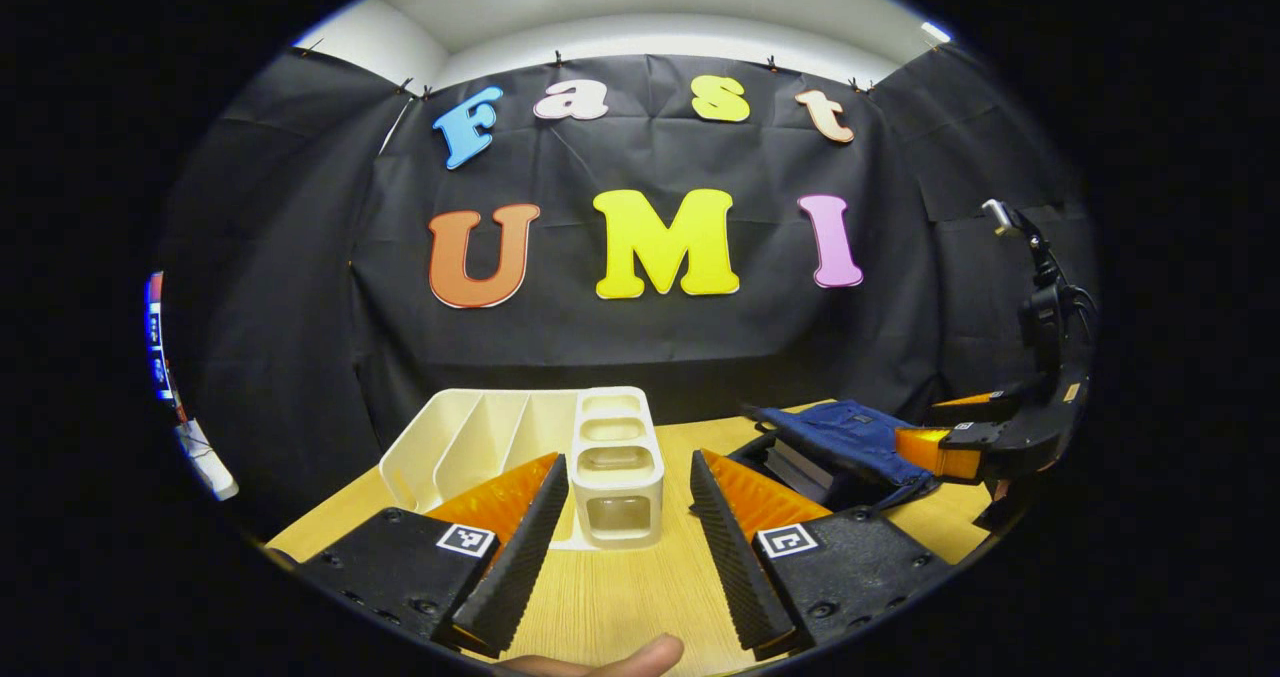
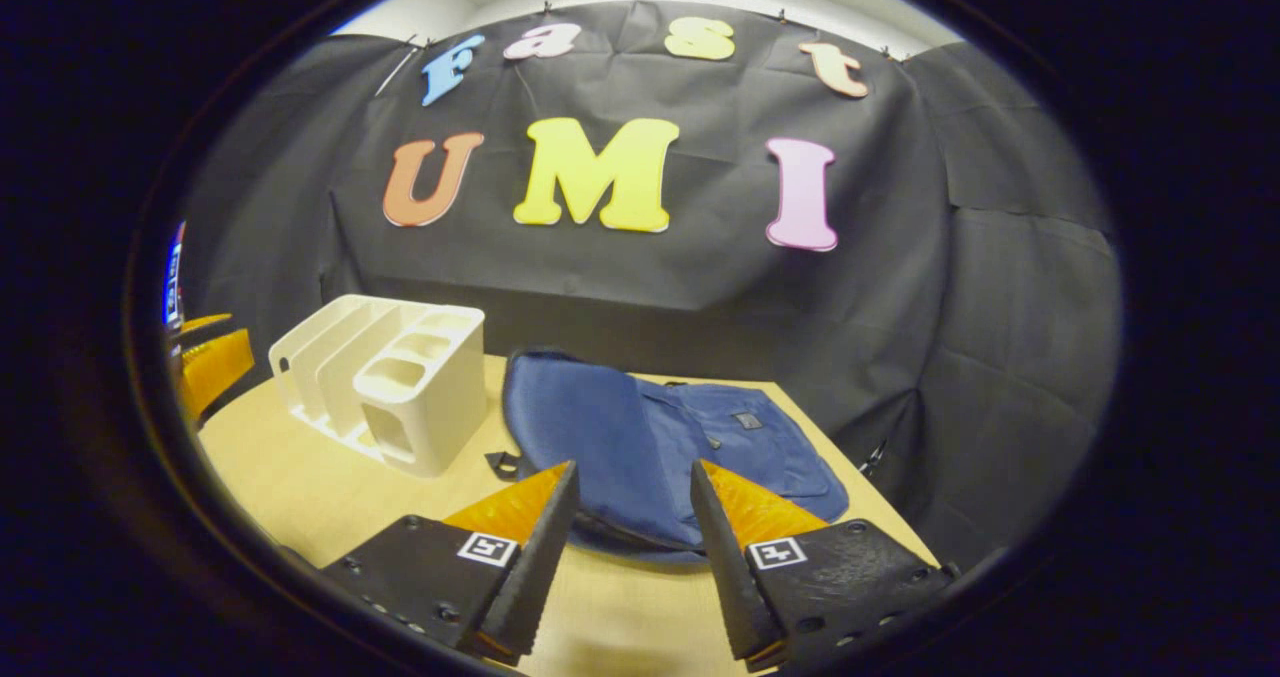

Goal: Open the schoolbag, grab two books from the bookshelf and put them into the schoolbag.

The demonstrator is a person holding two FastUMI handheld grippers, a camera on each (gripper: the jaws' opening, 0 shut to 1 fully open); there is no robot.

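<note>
The jaws of the left gripper (image 1: pixel 620 547) are seen released, nothing held between them, hovering over the worktop (image 1: pixel 620 597). The jaws of the right gripper (image 2: pixel 630 547) are likewise parted and empty.

Just ahead of the left jaws, slightly left of centre, stands the bookshelf (image 1: pixel 520 447), its divider slots empty as far as can be seen; its long axis runs away from the camera. In the right gripper view the same bookshelf (image 2: pixel 385 382) is found off to the left, apart from the schoolbag.

The schoolbag (image 2: pixel 670 447) lies flat directly ahead of the right jaws, its near edge just beyond the fingertips, its length running away and to the right. In the left gripper view the schoolbag (image 1: pixel 850 442) is placed well to the right, and what look like book edges (image 1: pixel 795 472) are glimpsed at its open near side, so both books are judged to be already inside; this cannot be told for certain. The right gripper is the nearer one to the bag, so any closing or tidying would be expected to fall to it.

The bag is soft blue cloth with a small patch, slack and creased. The bookshelf is rigid, smooth, cream plastic with rounded cut-outs. The worktop is pale wood grain.
</note>
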